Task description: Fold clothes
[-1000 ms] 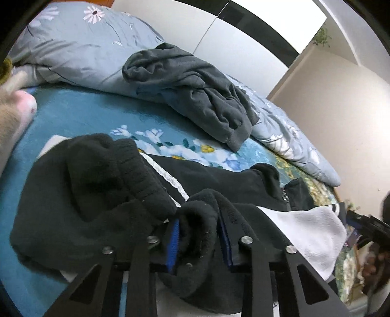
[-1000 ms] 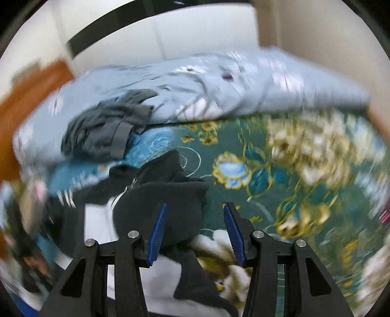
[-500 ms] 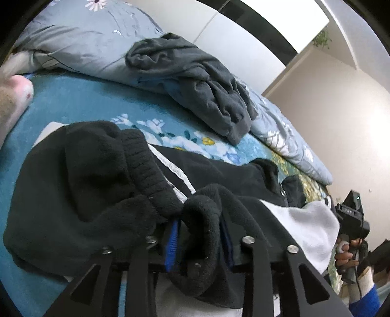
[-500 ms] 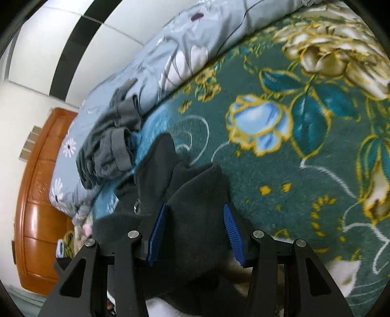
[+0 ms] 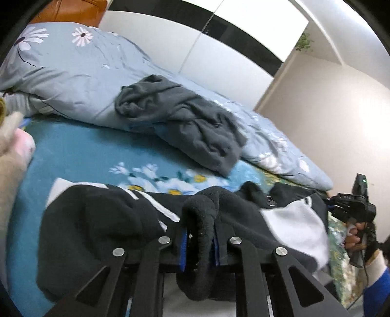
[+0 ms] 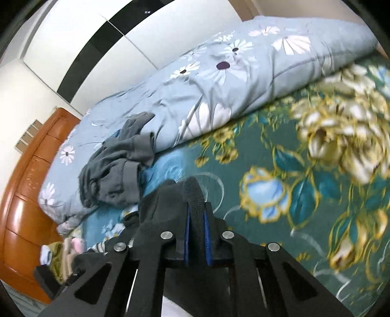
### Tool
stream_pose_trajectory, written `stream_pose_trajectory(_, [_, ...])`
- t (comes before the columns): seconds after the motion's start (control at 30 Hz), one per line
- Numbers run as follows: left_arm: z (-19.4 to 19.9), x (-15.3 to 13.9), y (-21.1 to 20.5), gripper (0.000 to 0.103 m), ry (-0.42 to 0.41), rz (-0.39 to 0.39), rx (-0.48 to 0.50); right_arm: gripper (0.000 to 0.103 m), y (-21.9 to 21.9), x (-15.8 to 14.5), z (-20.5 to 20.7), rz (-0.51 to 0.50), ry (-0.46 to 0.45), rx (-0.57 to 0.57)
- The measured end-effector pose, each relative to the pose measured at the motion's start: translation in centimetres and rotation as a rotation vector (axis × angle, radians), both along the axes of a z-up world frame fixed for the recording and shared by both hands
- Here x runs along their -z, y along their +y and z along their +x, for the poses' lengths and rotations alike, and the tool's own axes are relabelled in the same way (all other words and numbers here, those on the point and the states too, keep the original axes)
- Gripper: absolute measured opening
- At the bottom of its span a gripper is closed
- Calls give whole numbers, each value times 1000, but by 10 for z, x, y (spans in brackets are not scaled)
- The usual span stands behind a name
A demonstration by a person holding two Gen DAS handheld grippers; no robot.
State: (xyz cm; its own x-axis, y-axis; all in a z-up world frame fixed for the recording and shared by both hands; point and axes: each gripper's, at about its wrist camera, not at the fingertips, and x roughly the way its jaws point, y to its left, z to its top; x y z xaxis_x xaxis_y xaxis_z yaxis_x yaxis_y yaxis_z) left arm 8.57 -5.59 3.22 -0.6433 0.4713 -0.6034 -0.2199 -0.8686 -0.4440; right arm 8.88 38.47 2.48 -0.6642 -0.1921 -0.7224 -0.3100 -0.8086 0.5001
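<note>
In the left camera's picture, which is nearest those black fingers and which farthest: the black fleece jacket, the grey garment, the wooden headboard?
1. Black fleece jacket: nearest, a fold of it pinched between the left fingers, low in the picture.
2. Grey garment: farther up the bed, crumpled on the pale blue quilt, centre.
3. Wooden headboard: farthest, behind the quilt, top left.

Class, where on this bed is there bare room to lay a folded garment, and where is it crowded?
Free: the teal floral blanket between the black fleece jacket and the grey-blue duvet. Crowded: the near edge under the jacket, and the duvet where the grey sweatshirt lies crumpled.
</note>
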Motion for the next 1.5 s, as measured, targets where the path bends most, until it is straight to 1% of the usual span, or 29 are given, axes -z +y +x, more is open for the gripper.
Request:
stream_pose_trajectory(0.07, [-7,14,0,16,-49,-8,0,10,1,16,-11,22,-57,21])
stream_pose_trajectory(0.13, [-15,29,-1,18,-100,-15,1,10,2,36,-15,11,-106,36])
stream_pose_trajectory(0.17, [-11,26,-3,20,-87,-6,3,10,2,43,-16,8,-122,42])
stream_pose_trajectory(0.23, [-3,19,-9,24,-62,10,13,12,3,47,-12,9,-122,43])
stream_pose_trajectory(0.27, [0,16,-11,30,-60,10,17,12,2,44,-10,19,-112,36])
stream_pose_trajectory(0.3, [4,11,-14,33,-54,1,14,13,2,40,-8,32,-101,28])
stream_pose_trajectory(0.33, [12,5,-18,37,-33,-20,0,15,-1,31,-5,59,-87,21])
stream_pose_trajectory(0.4, [28,-4,-27,44,8,-57,-27,20,-9,11,3,146,-61,12])
stream_pose_trajectory(0.43, [36,-8,-31,49,25,-70,-39,30,-17,1,7,197,-45,6])
stream_pose_trajectory(0.47, [43,-9,-36,52,35,-87,-50,39,-25,-9,12,248,-28,1])
stream_pose_trajectory(0.5, [50,-10,-41,54,44,-106,-61,40,-33,-18,17,299,-12,-5])
stream_pose_trajectory(0.53, [54,-9,-46,55,44,-133,-72,40,-42,-27,21,341,4,-19])
stream_pose_trajectory(0.57, [58,-8,-48,56,45,-168,-78,40,-55,-32,27,359,17,-52])
stream_pose_trajectory(0.6, [61,-6,-50,56,47,-189,-74,41,-71,-33,33,357,28,-96])
stream_pose_trajectory(0.67, [62,3,-49,57,28,-226,-39,46,-101,-28,42,323,37,-189])
stream_pose_trajectory(0.73, [61,11,-41,57,15,-263,8,47,-135,-15,50,284,24,-290])
stream_pose_trajectory(0.87, [53,25,-25,62,11,-333,79,47,-191,12,57,281,-18,-423])
stream_pose_trajectory(0.97, [44,35,-18,63,-6,-374,99,47,-224,30,58,340,-58,-456])
stream_pose_trajectory(1.03, [45,37,-17,63,3,-386,114,49,-246,34,65,415,-58,-502])
stream_pose_trajectory(1.1, [47,39,-17,63,17,-393,127,53,-270,38,74,504,-51,-566])
stream_pose_trajectory(1.13, [48,40,-18,63,22,-395,129,55,-282,41,79,544,-45,-618])
stream_pose_trajectory(1.17, [48,40,-18,63,24,-396,130,55,-292,44,84,576,-45,-665])
stream_pose_trajectory(1.23, [49,41,-17,61,32,-406,128,55,-303,49,89,614,-56,-719])
stream_pose_trajectory(1.3, [50,41,-14,55,39,-434,129,56,-308,54,91,630,-69,-735])
stream_pose_trajectory(1.4, [50,43,-12,39,46,-479,131,56,-306,55,90,606,-82,-725])
stream_pose_trajectory(1.47, [48,41,-20,27,44,-442,118,56,-303,54,90,589,-86,-710])
stream_pose_trajectory(1.5, [48,38,-24,24,45,-413,109,56,-302,53,91,586,-86,-703])
